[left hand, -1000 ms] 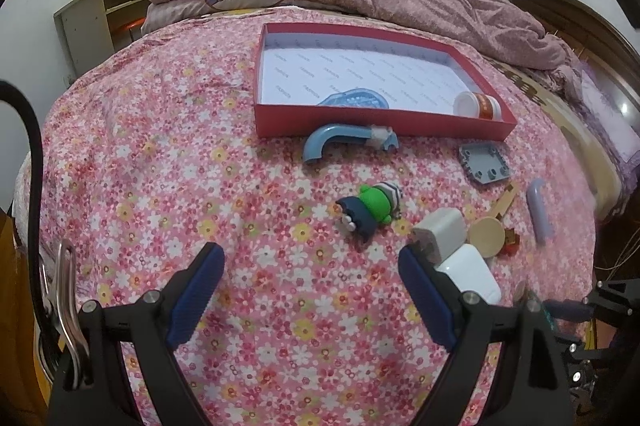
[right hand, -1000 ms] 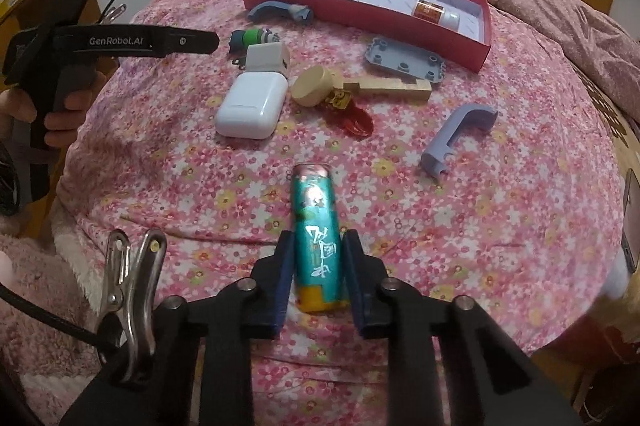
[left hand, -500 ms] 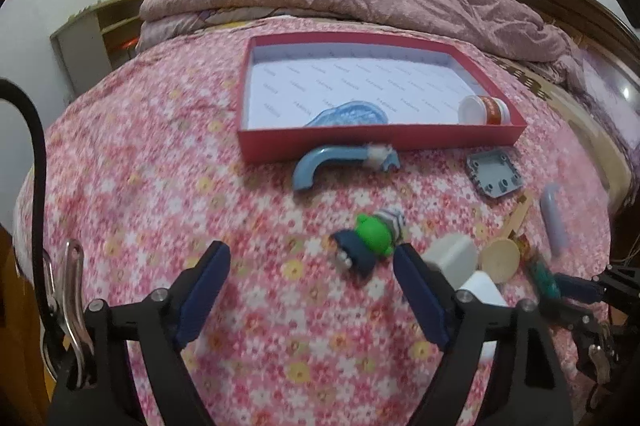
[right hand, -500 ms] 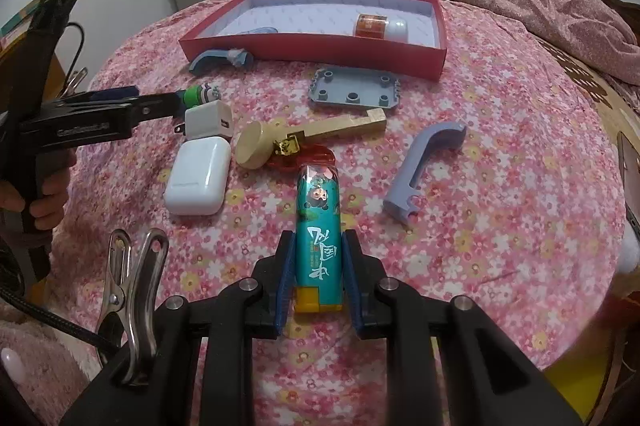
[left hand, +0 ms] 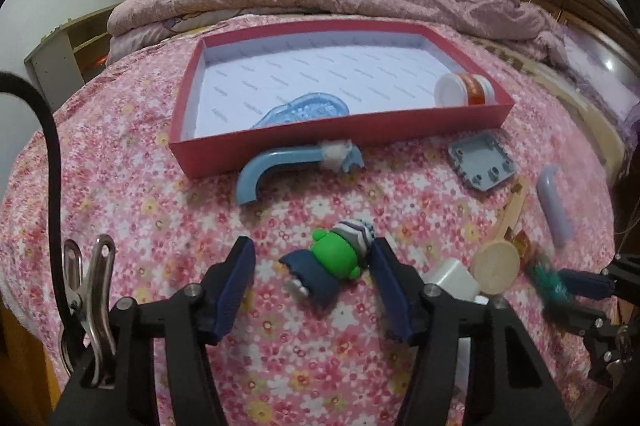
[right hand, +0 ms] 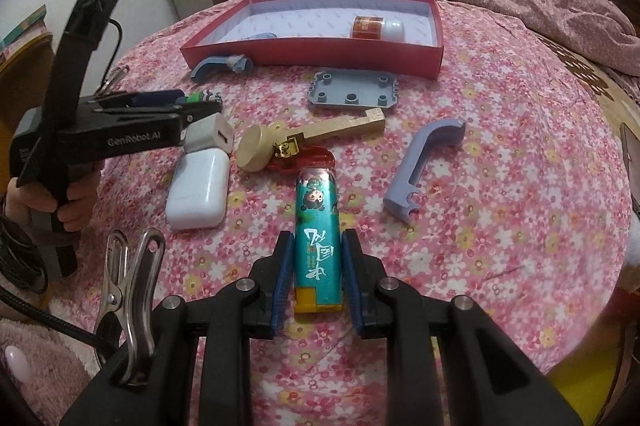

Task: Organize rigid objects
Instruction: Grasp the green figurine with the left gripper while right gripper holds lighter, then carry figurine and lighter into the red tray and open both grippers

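While right hand-held gripper (right hand: 316, 268) clenches the lighter (right hand: 318, 238), left hand-held gripper (left hand: 312, 266), released, straddles the toy (left hand: 334, 260); toy's long axis runs near-left to far-right.

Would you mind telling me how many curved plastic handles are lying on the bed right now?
2: a blue handle against the red box's front wall, and a lilac handle right of the wooden key.

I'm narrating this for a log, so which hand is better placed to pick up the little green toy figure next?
Left. Its open tongs already straddle the green toy figure on the bedspread, while the right tongs are shut on the teal lighter.
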Motion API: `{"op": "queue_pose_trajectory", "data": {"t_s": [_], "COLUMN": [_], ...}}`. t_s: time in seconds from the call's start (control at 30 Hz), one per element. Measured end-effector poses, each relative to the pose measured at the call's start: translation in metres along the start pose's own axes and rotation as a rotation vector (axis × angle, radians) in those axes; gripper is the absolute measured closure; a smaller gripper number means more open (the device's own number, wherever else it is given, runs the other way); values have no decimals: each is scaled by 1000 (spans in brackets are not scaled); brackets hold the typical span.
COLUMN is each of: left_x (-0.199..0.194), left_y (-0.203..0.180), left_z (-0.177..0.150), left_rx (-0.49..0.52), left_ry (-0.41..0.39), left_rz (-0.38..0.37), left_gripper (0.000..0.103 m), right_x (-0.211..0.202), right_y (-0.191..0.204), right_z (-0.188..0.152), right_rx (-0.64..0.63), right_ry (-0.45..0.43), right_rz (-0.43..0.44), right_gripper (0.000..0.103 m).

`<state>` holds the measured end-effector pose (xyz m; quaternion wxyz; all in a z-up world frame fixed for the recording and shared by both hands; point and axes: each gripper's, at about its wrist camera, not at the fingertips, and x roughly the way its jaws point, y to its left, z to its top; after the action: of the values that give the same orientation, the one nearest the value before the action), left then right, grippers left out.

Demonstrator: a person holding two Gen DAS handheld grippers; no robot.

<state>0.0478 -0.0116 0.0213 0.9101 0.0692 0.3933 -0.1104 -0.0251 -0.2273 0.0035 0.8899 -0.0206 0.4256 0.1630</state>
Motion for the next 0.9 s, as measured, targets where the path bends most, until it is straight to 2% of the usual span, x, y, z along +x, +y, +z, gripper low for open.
{"op": "queue_pose_trajectory", "data": {"t_s": [0.1, 0.17, 0.33, 0.63, 0.9], "left_x": [0, -1, -6, -23, -40], "left_y": [1, 2, -1, 17, 26], "left_z": [-1, -1, -5, -7, 7], "left_rx": [-6, -5, 10, -63, -101], "left_ry": [-1, 0, -6, -15, -51], "left_rz": [-22, -37, -35, -59, -75], "left_gripper": [47, 58, 58, 59, 59], "right_x": [-1, -1, -1, -4, -14], "right_y": [1, 2, 4, 3, 5], "right_z": [-1, -1, -2, -1, 9], "right_rx": [0, 2, 0, 33, 30], "right_ry": [-5, -9, -22, -37, -66], "right_rz": [1, 0, -10, 19, 28], "right_gripper": [79, 79, 79, 79, 79]}}
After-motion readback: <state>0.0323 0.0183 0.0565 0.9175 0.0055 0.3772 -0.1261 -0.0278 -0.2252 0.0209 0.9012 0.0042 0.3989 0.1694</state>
